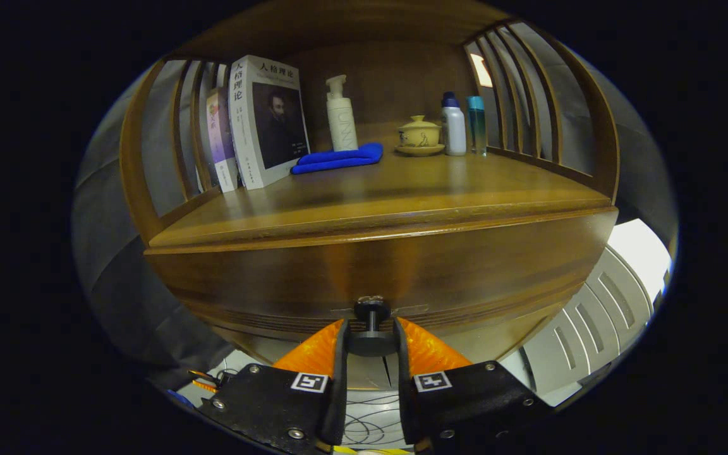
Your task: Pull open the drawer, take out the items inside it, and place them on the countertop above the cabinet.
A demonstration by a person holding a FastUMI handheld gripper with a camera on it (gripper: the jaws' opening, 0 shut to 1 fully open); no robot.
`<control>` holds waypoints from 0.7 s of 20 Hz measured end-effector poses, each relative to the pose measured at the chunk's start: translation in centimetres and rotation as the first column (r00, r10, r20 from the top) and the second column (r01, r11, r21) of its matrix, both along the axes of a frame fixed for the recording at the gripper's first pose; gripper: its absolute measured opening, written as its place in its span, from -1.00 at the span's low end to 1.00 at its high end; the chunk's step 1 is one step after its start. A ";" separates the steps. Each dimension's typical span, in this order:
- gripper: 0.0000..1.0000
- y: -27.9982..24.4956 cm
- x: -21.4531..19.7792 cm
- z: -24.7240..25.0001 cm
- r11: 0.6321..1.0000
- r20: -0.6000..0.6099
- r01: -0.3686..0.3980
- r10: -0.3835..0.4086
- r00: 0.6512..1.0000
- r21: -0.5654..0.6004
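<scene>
Wooden drawer (376,278) looks barely opened, under the surface's (402,189) front edge; the tool (371,341) is clenched on its knob (371,311). Pulling out, emptying and placing all remain.

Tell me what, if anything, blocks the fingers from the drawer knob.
Nothing visible does. The drawer knob already sits between the gripper fingers, which close on its disc from both sides, in front of the closed drawer front.

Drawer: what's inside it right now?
Cannot be seen: the drawer front is closed and hides the contents. The gripper has both fingers pressed on the drawer knob.
</scene>
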State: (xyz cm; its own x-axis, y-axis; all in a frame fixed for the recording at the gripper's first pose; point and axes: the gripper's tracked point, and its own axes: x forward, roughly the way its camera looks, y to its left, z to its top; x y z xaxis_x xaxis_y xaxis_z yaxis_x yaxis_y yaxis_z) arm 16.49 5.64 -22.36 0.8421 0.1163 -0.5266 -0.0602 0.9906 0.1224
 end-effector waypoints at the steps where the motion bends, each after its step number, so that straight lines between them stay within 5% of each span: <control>1: -0.30 0.1 -0.4 0.1 1.000 -0.002 0.011 -0.011 1.000 0.008; 14: -0.30 -0.6 -9.8 0.8 0.999 -0.035 -0.045 0.044 0.998 -0.022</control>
State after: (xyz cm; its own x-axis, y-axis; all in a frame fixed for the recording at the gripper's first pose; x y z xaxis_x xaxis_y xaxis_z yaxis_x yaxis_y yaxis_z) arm 6.70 5.07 -21.58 0.8174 0.1409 -0.5585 -0.1003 0.9896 0.1028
